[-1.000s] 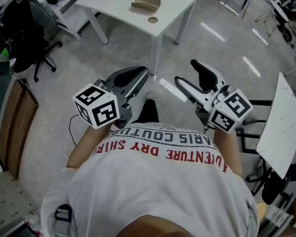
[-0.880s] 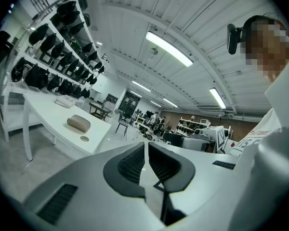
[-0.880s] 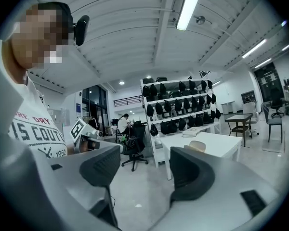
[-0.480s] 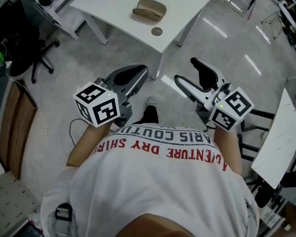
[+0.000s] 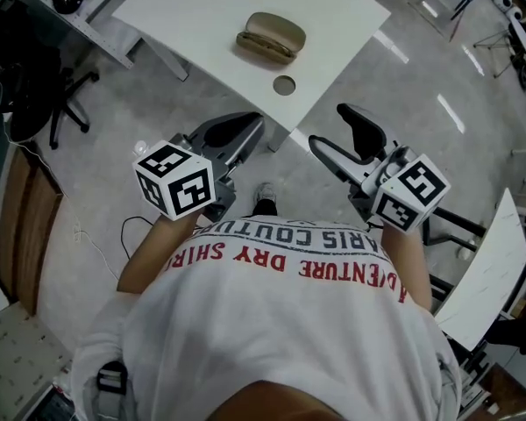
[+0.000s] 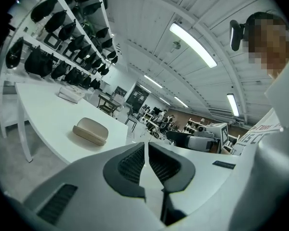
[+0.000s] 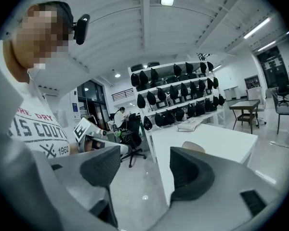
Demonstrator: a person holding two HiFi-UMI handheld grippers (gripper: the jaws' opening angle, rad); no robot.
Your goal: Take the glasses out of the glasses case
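Tan glasses case [image 5: 271,36]: rounded clamshell, lid down, lying flat on the white table [image 5: 202,7], toward its near corner. A small round disc [image 5: 284,85] sits on the tabletop near it, closer to the edge; can't tell what it is.

Progress: nil, by my read. Case shut and untouched. Glasses not in sight, presumably inside. Both grippers are up by the person's chest, well short of the table. Left to do: reach the table, steady the case w/ one gripper, lift the lid w/ the other, draw the glasses out.

Left gripper [image 5: 245,132]: jaws pressed together, pads meeting at a hairline seam, nothing betw. them. In the left gripper view the case is off to the left, well apart from the jaw tips.

Right gripper [image 5: 331,128]: jaws wide apart, empty. Only floor and the table edge show through the gap.

Case look: smooth matte shell w/ a darker seam along the long side facing the person. Looks hard-shelled. Hinge side not clear from here.
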